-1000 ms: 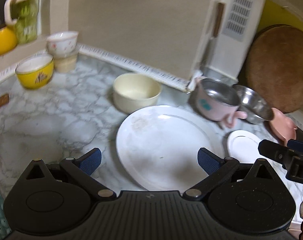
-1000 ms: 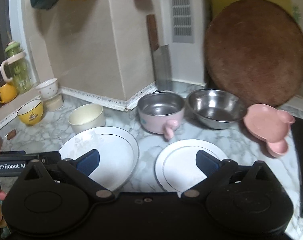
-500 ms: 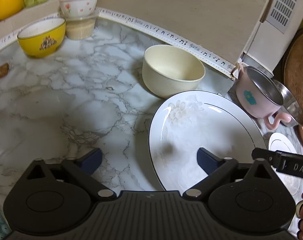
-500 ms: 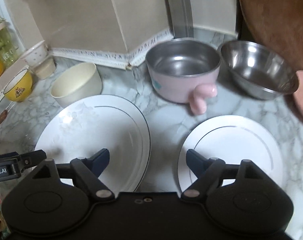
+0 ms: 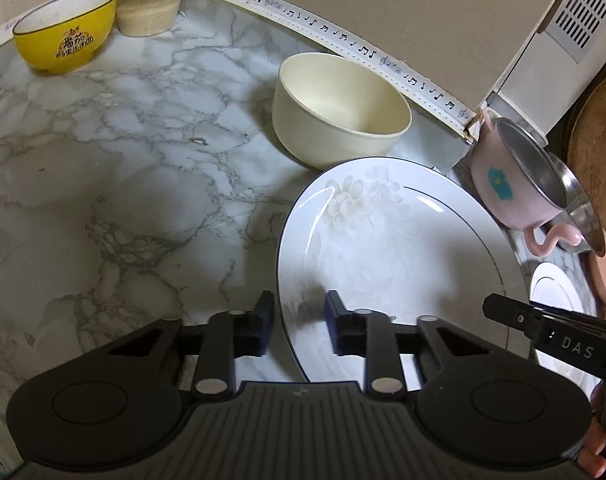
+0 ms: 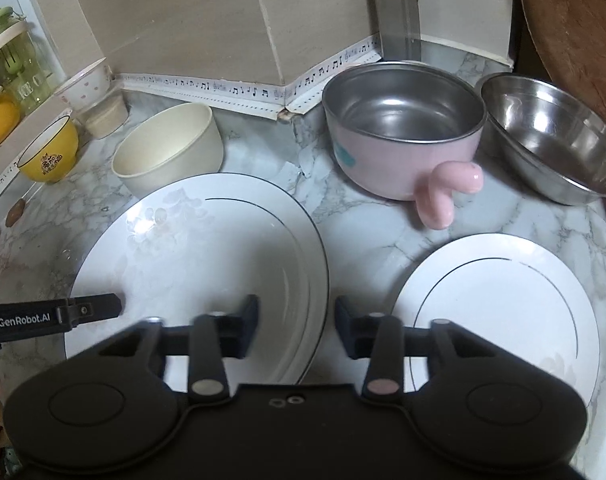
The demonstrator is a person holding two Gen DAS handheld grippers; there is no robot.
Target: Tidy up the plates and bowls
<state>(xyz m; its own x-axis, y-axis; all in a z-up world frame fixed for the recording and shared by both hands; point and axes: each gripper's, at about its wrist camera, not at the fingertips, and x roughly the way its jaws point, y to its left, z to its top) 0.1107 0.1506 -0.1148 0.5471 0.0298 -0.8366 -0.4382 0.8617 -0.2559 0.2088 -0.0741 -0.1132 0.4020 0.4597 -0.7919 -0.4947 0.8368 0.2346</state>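
With both sets of fingers narrowed in the past second, my left gripper (image 5: pixel 297 326) and right gripper (image 6: pixel 297 326) straddle opposite rims of the large plate (image 6: pixel 207 272) on the marble counter (image 5: pixel 115 184), not visibly clamped — a two-handed lift looks imminent.

Black left tool (image 5: pixel 299 326) (blue pads), silver pivot screws, ribbed housing.

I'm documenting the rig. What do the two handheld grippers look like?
Both are matte black plastic, with twin round housings, silver pivot pins and dark blue finger pads. White lettering marks their sides: "GenRobot.AI" on the left gripper, "DAS" on the right gripper.
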